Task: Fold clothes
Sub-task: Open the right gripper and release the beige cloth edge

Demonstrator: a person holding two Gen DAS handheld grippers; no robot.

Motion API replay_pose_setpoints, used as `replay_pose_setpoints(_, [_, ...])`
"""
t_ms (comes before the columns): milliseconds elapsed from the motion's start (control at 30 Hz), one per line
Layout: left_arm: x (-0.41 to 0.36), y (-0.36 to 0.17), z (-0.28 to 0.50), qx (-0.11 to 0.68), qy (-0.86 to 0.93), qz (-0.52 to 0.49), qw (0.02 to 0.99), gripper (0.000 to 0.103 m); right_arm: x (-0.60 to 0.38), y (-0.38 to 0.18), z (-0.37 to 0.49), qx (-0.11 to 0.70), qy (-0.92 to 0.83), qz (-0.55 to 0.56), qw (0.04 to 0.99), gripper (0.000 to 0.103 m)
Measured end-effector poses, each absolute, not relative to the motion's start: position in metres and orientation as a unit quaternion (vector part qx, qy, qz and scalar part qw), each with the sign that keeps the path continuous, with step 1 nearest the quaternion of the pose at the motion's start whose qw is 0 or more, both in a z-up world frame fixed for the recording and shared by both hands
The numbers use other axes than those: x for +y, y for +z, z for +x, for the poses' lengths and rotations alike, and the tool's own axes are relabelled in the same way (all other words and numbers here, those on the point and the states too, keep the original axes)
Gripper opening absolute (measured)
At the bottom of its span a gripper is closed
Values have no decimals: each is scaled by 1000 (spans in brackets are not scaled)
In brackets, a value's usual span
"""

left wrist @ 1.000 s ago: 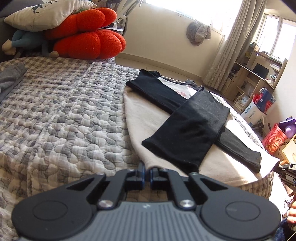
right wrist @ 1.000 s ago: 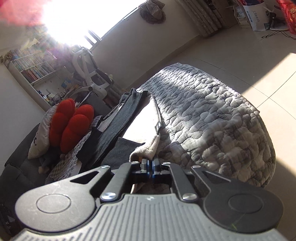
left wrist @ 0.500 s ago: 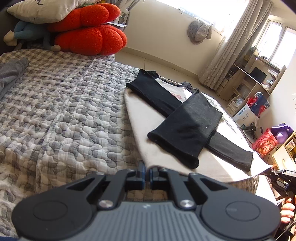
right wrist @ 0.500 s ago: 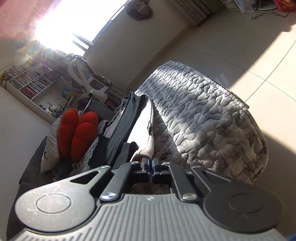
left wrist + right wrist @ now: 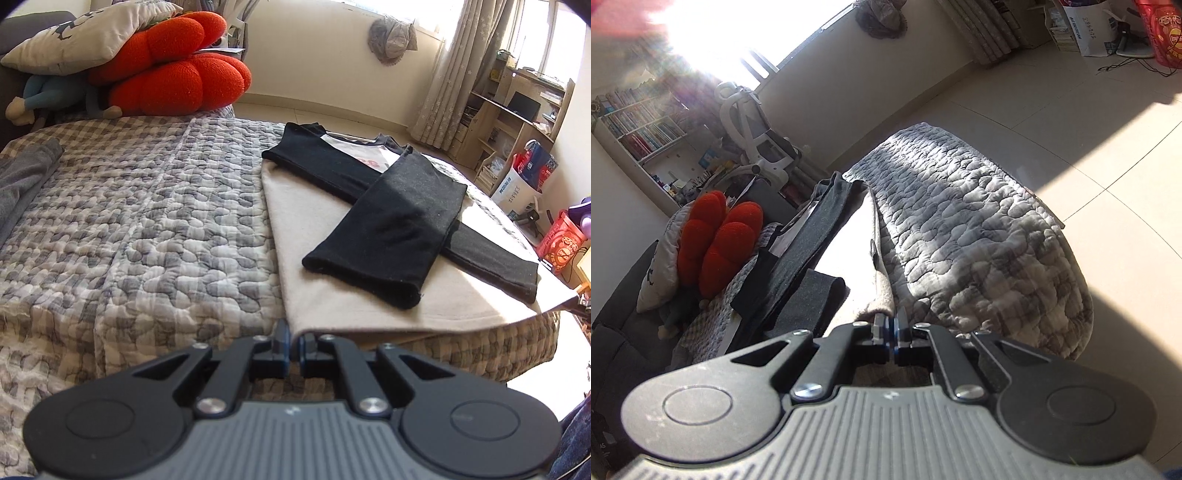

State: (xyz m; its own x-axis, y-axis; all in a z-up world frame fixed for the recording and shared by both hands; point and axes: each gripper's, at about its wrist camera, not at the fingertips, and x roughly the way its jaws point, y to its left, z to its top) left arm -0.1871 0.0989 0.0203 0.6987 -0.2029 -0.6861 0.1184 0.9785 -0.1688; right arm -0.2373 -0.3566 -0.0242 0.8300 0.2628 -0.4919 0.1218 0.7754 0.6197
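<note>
No writing could be read; a red print on the shirt (image 5: 369, 236) was mostly covered by its folded black sleeves. At the far left a grey cloth (image 5: 22, 177) lay on the quilt (image 5: 147, 221), with a pillow (image 5: 85, 33) and red cushion (image 5: 177, 81) behind. The shirt lay on the bed's right side, sleeves crossed over its cream body. The left gripper (image 5: 291, 345) was low at the near edge, jaws pinching the shirt's hem corner. The right gripper (image 5: 894, 332) was tilted, jaws pressed on the hem's other corner.
</note>
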Motion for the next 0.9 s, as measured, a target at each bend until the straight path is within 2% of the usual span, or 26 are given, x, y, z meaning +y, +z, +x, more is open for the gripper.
replay_pose_setpoints(200, [95, 11, -182, 400, -110, -45, 909, 5, -350, -29, -231, 314, 43, 302, 899, 6])
replay_pose_setpoints(267, [103, 10, -180, 410, -125, -73, 901, 6, -352, -26, -236, 304, 42, 300, 903, 11])
replay_pose_setpoints(467, [131, 23, -189, 393, -148, -164, 893, 10, -360, -26, -246, 291, 75, 335, 893, 16])
replay_pose_setpoints(500, [133, 26, -191, 388, -149, -168, 894, 10, -361, -25, -247, 288, 76, 338, 893, 19])
replay_pose_setpoints(567, [134, 32, -192, 379, -151, -172, 897, 12, -359, -24, -247, 284, 73, 335, 895, 48])
replay_pose_setpoints(800, [116, 48, -179, 362, -153, -151, 907, 19, -346, -29, -238, 287, 92, 338, 892, 54])
replay_pose_setpoints(900, [92, 55, -168, 357, -164, -122, 912, 26, -344, -35, -234, 290, 66, 341, 892, 54])
